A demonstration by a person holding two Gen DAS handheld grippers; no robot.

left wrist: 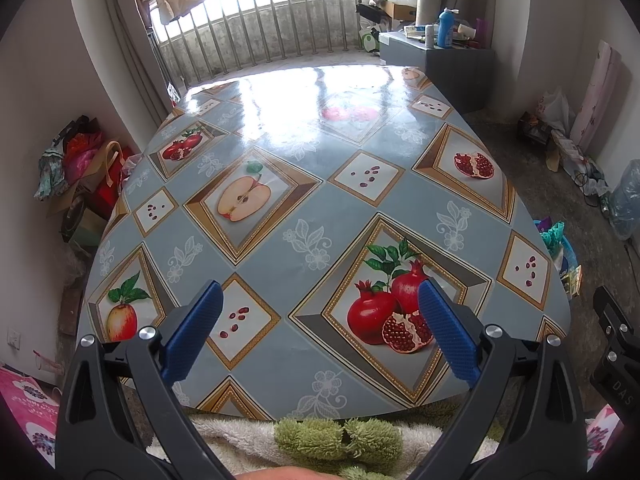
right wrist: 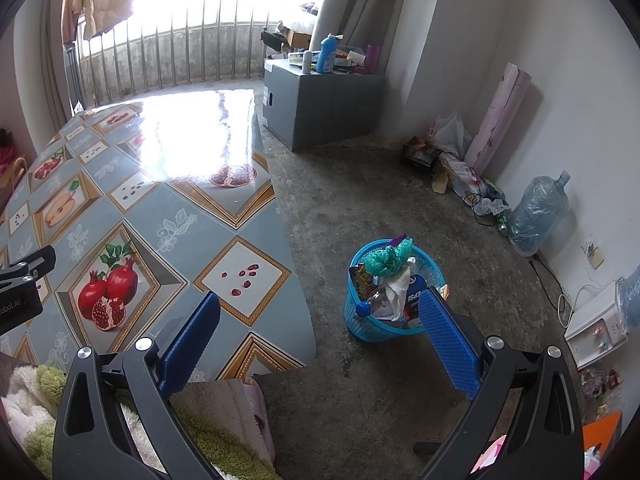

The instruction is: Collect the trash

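Observation:
A blue plastic waste basket [right wrist: 362, 326] stands on the concrete floor to the right of the table, heaped with trash: a crumpled green bag [right wrist: 390, 258], a plastic bottle [right wrist: 370, 305], white tissue [right wrist: 398, 286] and wrappers. Its top [left wrist: 554, 234] shows past the table's right edge in the left wrist view. My right gripper [right wrist: 322, 310] is open and empty, held above the floor just left of the basket. My left gripper [left wrist: 320, 300] is open and empty over the near end of the table [left wrist: 320, 160], whose fruit-patterned cloth carries no loose objects.
A grey cabinet [right wrist: 324, 108] with bottles stands beyond the table. Bags, a water jug [right wrist: 538, 210] and a white appliance [right wrist: 596, 326] line the right wall. Boxes and clothes [left wrist: 80, 168] pile up at the left. A person's fuzzy green-and-white garment [left wrist: 320, 440] fills the near edge.

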